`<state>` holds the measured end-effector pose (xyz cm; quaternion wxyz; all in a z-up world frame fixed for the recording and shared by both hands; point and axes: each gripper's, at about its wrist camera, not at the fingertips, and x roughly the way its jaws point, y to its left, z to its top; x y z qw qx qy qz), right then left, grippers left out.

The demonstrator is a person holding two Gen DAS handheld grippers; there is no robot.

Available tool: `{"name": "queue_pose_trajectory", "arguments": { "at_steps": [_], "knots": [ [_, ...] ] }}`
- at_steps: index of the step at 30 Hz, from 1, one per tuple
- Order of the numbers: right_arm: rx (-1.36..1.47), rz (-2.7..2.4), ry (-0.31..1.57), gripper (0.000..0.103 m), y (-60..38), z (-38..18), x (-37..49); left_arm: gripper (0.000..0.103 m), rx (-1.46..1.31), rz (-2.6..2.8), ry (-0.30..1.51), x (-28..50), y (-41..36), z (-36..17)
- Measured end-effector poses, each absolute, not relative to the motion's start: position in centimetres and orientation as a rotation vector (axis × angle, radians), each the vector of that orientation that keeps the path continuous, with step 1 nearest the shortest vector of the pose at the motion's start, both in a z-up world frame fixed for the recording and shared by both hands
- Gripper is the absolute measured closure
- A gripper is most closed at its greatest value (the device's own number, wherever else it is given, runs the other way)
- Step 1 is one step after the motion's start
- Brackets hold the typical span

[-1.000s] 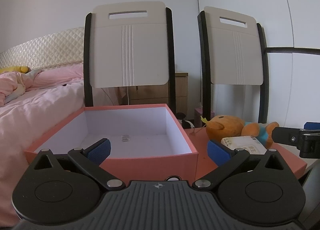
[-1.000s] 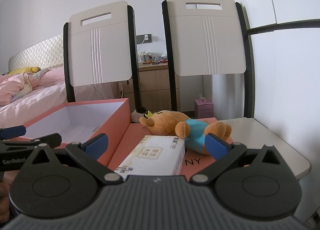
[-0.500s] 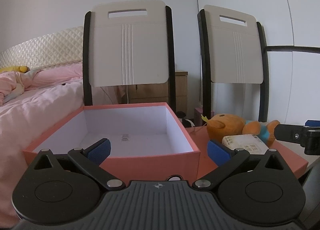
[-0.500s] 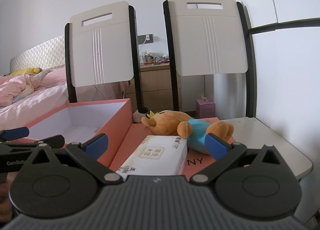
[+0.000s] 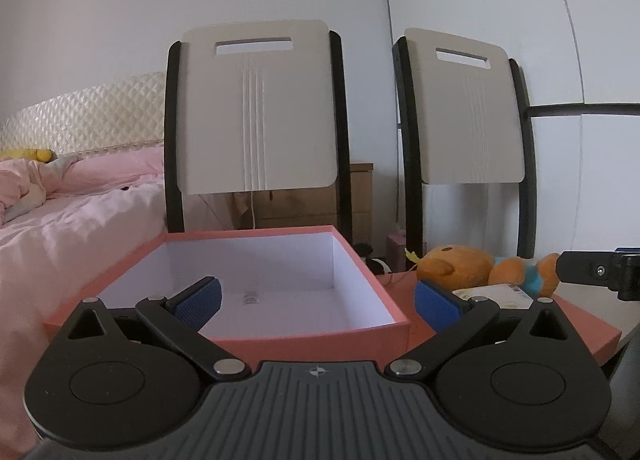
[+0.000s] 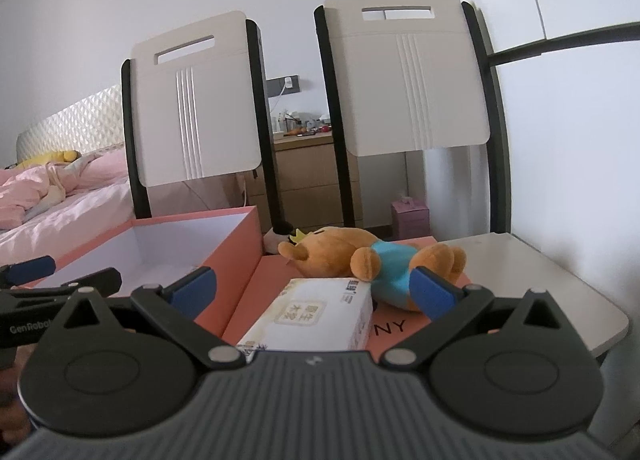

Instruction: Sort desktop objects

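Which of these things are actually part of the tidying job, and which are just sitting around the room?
Part of the job:
- open salmon-pink cardboard box with white inside
- orange plush toy in a blue shirt
- white rectangular tissue pack
- left gripper and right gripper, both open

Just there:
- two white-backed chairs
- pink bed
- wooden dresser
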<state>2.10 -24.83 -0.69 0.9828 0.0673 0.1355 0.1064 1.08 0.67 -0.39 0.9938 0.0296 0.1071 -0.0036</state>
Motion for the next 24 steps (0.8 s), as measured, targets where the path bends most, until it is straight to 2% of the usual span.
{"name": "queue_pose_trajectory", "arguments": {
  "at_steps": [11,20,21,24],
  "knots": [
    [0.171,0.322,0.248,0.000,-24.9,1.6,4.9,0.000,0.040,0.010,0.239,1.9,2.4,-1.2],
    [0.134,0.449,0.351,0.001,-21.5,6.0,16.3,0.000,0.034,0.002,0.248,2.1,3.4,-1.8],
    [0.147,0.455,0.389,0.002,-21.2,6.2,18.4,0.000,0.030,0.002,0.252,2.2,3.5,-1.9],
    [0.192,0.462,0.519,0.017,-20.2,6.3,24.8,0.000,0.018,-0.003,0.262,2.4,4.0,-2.1]
  ]
}}
